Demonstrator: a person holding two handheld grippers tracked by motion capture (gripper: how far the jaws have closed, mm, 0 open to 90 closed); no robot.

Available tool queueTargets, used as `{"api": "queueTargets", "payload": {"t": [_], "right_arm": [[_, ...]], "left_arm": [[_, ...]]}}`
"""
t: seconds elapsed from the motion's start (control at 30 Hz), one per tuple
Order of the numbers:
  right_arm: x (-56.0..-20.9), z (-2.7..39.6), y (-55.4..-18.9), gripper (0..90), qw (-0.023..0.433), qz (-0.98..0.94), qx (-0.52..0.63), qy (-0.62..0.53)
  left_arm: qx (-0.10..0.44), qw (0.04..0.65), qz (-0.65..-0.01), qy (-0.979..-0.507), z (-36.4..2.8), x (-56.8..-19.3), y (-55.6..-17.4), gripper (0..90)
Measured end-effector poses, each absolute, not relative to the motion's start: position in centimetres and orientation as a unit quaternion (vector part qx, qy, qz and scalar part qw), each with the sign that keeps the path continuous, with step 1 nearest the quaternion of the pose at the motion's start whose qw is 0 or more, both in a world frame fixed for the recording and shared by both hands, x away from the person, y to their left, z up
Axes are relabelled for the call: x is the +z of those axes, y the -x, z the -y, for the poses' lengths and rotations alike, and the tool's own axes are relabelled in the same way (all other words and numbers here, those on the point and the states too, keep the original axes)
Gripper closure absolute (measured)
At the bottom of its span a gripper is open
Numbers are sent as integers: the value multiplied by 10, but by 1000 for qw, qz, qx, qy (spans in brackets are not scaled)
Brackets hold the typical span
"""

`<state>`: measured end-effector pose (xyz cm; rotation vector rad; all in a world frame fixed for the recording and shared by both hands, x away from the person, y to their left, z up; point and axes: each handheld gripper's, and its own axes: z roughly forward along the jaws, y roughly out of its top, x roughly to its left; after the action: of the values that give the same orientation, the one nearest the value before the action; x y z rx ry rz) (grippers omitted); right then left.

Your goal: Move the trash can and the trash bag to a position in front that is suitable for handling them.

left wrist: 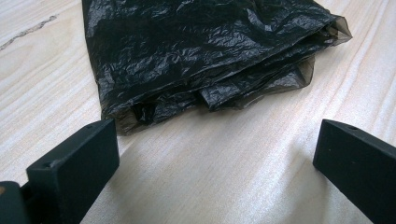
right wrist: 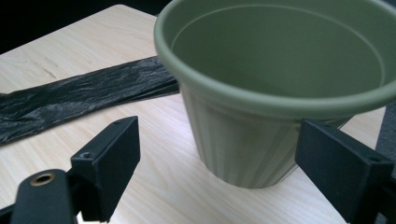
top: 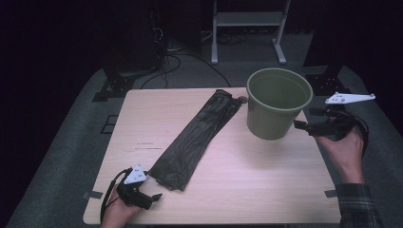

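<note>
Now we hold our right gripper (top: 300, 126) at the table's three o'clock edge, jaws spread wide and gripping nothing, its tips just beside the wall of the round, ribbed, olive-green plastic pot (top: 278, 102), which stands upright toward the light wooden table's (top: 247, 180) two o'clock corner. Our left gripper (top: 156, 196) rests near seven o'clock, jaws likewise parted and empty, pointing at the near end of the long, folded, crinkled black plastic bag (top: 195, 137), which stretches diagonally from there toward twelve o'clock.
</note>
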<state>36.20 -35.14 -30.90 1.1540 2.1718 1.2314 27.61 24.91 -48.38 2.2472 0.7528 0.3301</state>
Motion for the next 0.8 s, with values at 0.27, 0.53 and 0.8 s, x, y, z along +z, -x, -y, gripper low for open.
{"api": "queueTargets", "payload": {"t": [0.27,0.53,0.8], "right_arm": [[-296,355,-375,133,205,-765,433,-430],[-289,359,-391,135,212,-758,423,-448],[-288,365,-409,156,213,-750,411,-473]], "left_arm": [[129,365,-292,-874,-249,-484,-276,0],[129,365,-292,-875,-249,-484,-276,0],[129,365,-292,-875,-249,-484,-276,0]]}}
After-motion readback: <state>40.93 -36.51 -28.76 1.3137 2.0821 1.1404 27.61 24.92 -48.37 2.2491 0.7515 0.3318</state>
